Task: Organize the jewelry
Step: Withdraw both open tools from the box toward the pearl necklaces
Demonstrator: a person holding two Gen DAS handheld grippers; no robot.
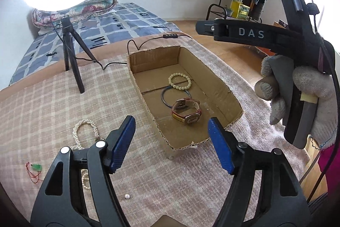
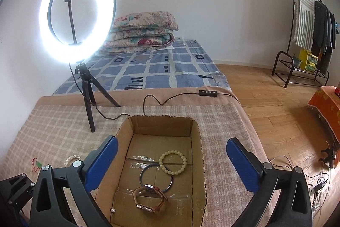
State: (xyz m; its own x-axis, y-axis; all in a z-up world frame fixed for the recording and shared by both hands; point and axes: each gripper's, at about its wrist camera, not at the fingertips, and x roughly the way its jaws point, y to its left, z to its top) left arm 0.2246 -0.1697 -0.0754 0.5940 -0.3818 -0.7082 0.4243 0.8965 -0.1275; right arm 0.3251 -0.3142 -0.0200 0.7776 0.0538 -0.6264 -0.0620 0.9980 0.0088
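Three pieces boxed, several left out on the blanket.
I see the watch, dark bangle and bead bracelet inside the cardboard box; pearl strand, loose pearl and what may be a green pendant lie near the blanket's left edge. My left gripper and right gripper both gape wide, holding nothing.

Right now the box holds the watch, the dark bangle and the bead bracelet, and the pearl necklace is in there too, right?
Not quite. The pearl necklace lies on the checked cloth outside the box, as the left wrist view shows. The watch, dark bangle and bead bracelet are inside.
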